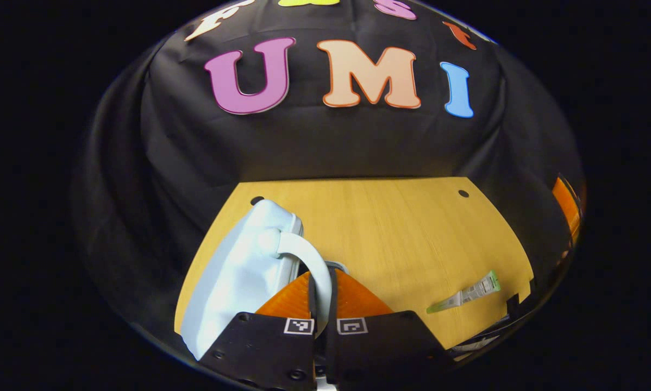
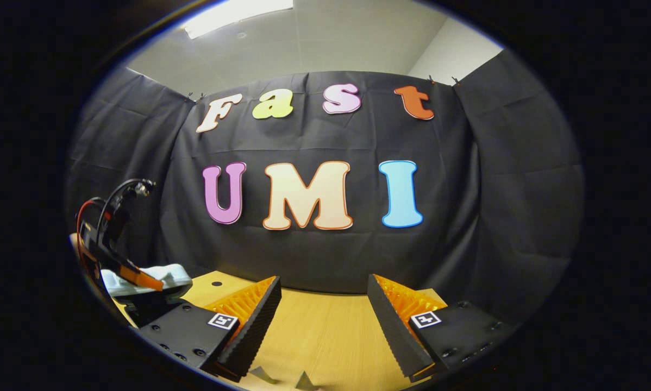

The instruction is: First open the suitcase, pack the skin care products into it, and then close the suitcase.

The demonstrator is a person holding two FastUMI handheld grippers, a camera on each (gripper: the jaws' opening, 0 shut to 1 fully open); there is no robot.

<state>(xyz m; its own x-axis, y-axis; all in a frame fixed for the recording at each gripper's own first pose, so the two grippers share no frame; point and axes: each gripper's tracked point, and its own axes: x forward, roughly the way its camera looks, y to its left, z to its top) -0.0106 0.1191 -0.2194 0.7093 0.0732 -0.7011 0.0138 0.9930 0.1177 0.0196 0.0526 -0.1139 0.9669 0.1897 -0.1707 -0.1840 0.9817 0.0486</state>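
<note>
A pale blue suitcase point(image 1: 238, 271) lies on the left part of the wooden table point(image 1: 401, 228). Its white handle point(image 1: 298, 250) arches out from the side and runs down between the fingers of my left gripper point(image 1: 321, 282), which is shut on it. A skin care tube point(image 1: 464, 296) with a green end lies flat on the table to the right. In the right gripper view, my right gripper point(image 2: 323, 320) hovers open above the table point(image 2: 325, 358) with nothing between its fingers. The left gripper point(image 2: 124, 269) shows far left, on the suitcase point(image 2: 165, 274).
Two small pointed ends of packaging point(image 2: 263, 374) peek in at the bottom of the right gripper view. Another pale item point(image 1: 477, 343) lies at the table's near right edge. Black cloth walls close off the back and sides.
</note>
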